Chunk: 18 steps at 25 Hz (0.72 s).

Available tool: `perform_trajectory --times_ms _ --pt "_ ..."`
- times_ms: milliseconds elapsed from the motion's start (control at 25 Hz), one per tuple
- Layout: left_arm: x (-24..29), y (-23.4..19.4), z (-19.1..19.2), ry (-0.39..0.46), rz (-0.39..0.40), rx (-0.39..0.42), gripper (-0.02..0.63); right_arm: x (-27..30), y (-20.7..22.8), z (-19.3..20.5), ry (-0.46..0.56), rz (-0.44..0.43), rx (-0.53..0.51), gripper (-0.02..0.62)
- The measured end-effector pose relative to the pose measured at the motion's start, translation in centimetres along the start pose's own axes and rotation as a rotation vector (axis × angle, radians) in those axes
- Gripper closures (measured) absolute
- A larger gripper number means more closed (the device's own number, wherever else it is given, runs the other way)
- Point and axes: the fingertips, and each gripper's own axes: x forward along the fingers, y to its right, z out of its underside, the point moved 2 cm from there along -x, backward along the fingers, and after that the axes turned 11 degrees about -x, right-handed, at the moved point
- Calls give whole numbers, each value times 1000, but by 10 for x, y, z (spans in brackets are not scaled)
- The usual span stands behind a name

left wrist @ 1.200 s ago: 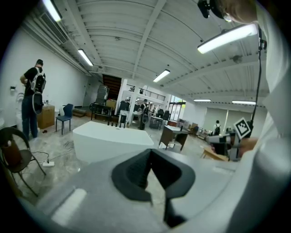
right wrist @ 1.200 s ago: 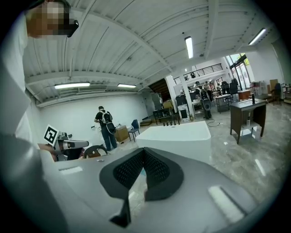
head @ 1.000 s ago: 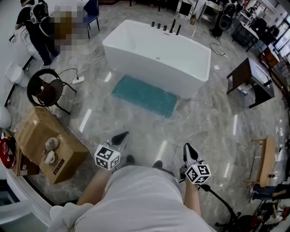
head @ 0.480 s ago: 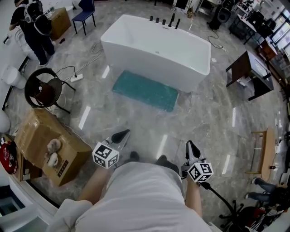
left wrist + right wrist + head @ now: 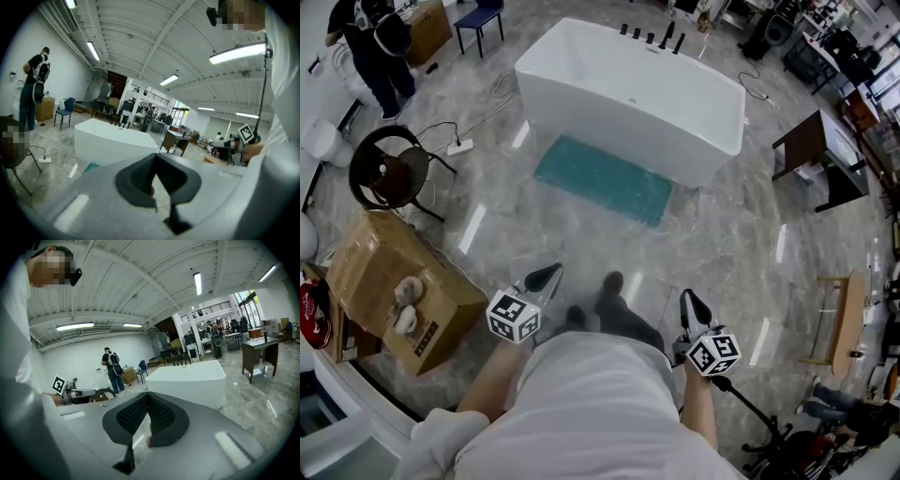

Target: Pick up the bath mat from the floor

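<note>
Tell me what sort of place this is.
Probably a big indoor lab or workshop hall, not a home bathroom: a freestanding bathtub and bath mat sit on open floor among a cardboard box and a desk.

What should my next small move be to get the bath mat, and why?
Probably step closer to the bath mat, which lies flat on the floor beside the bathtub, well ahead of both grippers. The left gripper and right gripper are shut and empty, close to your body, so lowering them and opening the jaws can likely wait.
</note>
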Motion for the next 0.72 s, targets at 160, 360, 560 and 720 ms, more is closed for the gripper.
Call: perform_trajectory --times_ms 160,360,560,720 --pt "17 -6 -12 25 -12 -15 607 22 21 -14 43 -56 37 592" --pt "46 -24 -36 43 -53 10 607 74 49 -32 61 -108 33 592" --pt "91 -37 -67 39 -82 36 607 124 83 -54 32 -147 -15 592" --pt "130 -50 -91 38 -118 35 607 160 115 -66 -15 -172 -65 591"
